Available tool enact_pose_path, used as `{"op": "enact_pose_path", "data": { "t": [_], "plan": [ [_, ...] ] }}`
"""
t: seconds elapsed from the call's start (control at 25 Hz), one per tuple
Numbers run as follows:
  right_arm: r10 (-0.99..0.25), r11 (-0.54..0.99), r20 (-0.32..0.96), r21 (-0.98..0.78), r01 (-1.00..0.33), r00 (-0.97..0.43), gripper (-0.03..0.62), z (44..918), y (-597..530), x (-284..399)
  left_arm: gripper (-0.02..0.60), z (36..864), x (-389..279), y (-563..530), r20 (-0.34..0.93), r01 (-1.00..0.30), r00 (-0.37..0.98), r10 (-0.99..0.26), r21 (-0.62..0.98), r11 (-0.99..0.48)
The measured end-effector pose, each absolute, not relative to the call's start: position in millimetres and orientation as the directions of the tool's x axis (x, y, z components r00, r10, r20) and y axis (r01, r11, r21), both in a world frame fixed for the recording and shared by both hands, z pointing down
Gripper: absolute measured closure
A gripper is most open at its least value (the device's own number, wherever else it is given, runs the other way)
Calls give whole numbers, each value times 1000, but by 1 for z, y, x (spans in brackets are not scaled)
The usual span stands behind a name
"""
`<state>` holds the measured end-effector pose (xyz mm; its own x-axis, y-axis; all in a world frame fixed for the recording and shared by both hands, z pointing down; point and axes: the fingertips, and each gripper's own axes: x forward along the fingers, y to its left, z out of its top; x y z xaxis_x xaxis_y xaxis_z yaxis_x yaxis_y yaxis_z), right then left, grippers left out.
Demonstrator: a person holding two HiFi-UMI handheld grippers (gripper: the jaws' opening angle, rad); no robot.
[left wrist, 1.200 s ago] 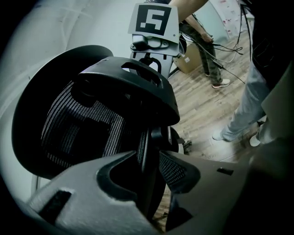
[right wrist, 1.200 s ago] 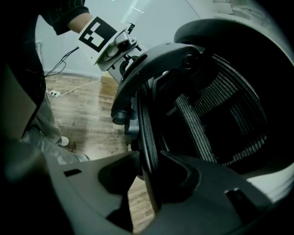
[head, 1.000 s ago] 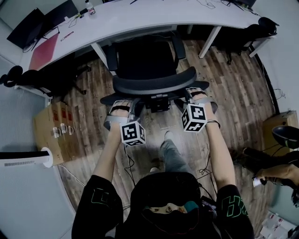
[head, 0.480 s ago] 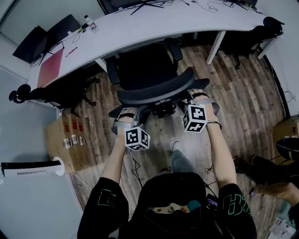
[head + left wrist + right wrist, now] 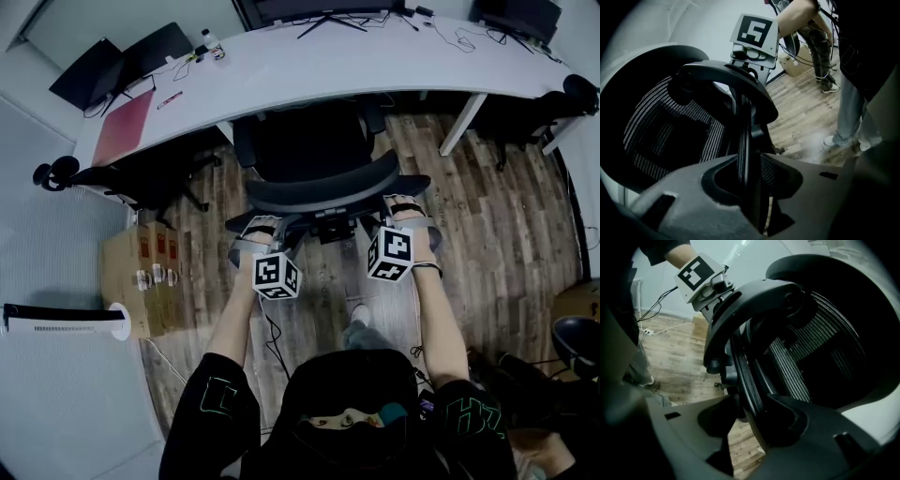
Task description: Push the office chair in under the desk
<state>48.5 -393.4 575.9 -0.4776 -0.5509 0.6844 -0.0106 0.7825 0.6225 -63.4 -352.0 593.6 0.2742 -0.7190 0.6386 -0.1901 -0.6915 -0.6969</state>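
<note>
1. Starting at the left gripper (image 5: 747,161): its jaws are clamped on the office chair (image 5: 670,122). The mesh edge of the backrest (image 5: 743,136) runs straight up between them, snug on both sides.
2. Over to the right gripper (image 5: 750,404): its jaws are opening. The backrest rim stands between them with a dark gap showing at one side, so the hold there is released.
3. Out a little, both marker cubes (image 5: 276,276) sit low in the centre of the head view, one on each side of the backrest.
4. The chair itself is at upper centre, its seat tucked partly beneath the white desk (image 5: 394,66) and its backrest out on the wood floor (image 5: 487,216).
5. Flanking it, a desk leg (image 5: 461,124) slants down at the upper right and another stands at the seat's left. The chair sits between them.
6. Further left there's a second chair (image 5: 122,178) under the desk and a cardboard box (image 5: 141,281) on the floor.
7. On top, a red mat (image 5: 124,127) lies at the upper left and a monitor (image 5: 319,7) stands at top centre.
</note>
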Motion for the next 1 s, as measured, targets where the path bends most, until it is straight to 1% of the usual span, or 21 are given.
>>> {"op": "enact_pose_path", "data": {
  "t": [0.24,0.6,1.0],
  "plan": [
    [-550,777,680,629,2,-485,403,574,-427,20,454,596,-94,-390,651,-182,218,-727,-705,-686],
    [-541,785,692,619,7,-479,399,572,-454,2,454,596,-113,-420,651,-162,212,-729,-712,-684],
    [-572,768,678,640,-13,-461,398,574,-507,-26,456,597,-141,-476,635,-132,221,-741,-733,-667]
  ]
}}
